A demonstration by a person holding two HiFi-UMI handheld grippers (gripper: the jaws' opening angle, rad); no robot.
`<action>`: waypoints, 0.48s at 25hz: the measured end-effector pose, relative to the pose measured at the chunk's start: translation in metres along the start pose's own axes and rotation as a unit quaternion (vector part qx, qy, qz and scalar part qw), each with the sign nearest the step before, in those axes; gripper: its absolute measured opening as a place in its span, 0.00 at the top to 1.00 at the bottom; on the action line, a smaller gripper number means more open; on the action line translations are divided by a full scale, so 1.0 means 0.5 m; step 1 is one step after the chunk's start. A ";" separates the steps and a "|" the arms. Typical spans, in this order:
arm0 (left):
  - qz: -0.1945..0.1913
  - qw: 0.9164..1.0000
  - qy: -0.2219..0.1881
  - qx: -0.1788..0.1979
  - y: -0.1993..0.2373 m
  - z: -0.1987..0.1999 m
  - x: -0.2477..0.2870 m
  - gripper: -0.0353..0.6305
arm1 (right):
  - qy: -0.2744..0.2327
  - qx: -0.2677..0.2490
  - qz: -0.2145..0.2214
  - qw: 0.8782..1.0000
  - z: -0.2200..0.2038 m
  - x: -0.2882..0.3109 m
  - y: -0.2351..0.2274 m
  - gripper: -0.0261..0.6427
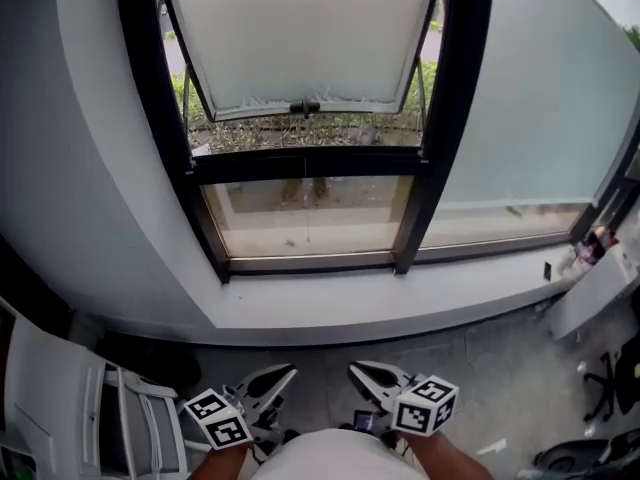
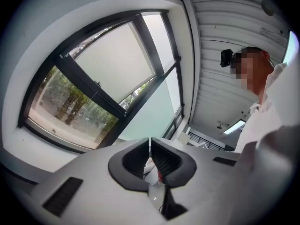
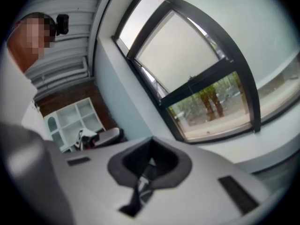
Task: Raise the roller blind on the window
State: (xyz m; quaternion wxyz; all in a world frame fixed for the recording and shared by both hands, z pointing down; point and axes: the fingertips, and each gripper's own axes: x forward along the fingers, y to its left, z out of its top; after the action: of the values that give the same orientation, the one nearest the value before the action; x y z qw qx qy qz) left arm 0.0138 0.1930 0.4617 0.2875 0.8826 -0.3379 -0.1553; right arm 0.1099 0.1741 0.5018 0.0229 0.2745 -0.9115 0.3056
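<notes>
Left gripper (image 1: 287,372) and right gripper (image 1: 355,371) sit low at six o'clock in the head view, close to the person's body. Both are clenched tight with nothing between the jaws; each gripper's own view shows the pads meeting on empty air. Out at eight o'clock from the left gripper there's a white chair (image 1: 95,408). Straight ahead at twelve o'clock runs the pale sill (image 1: 400,303), then the black window frame (image 1: 305,163). Above that, well apart from both grippers, hangs the roller blind (image 1: 300,28). It covers the upper part of the window, and its bottom bar (image 1: 304,107) lies across the middle. A small dark tab sits at the bar's centre, and clear glass with greenery shows beneath. At two o'clock a frosted pane (image 1: 540,98) fills the right side. I'd say the raising hasn't begun, and here's where it could slip. No cord or chain shows in any view, so the pull point is a guess. If the tab on the bar is the target, shut jaws will only knock it, so they must open before they arrive. It's a long lean over that sill too. A grip off-centre on the bar could drag one side up first and send the fabric rolling crooked. A pinch on the cloth itself could crease it.
</notes>
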 end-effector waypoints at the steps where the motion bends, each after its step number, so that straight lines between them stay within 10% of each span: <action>1: 0.002 1.000 -0.002 0.002 0.004 0.006 -0.001 0.89 | 0.001 -0.003 -0.003 1.000 0.001 0.001 -0.002 0.93; 12: 0.020 0.999 -0.004 0.030 0.024 0.034 -0.020 0.89 | -0.013 0.011 -0.006 1.000 0.012 0.014 -0.009 0.93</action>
State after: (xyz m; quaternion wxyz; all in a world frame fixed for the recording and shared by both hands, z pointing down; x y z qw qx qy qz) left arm -0.0077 0.1858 0.4566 0.2624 0.8835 -0.3608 -0.1427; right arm 0.1068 0.1643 0.5009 0.0103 0.2843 -0.9066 0.3117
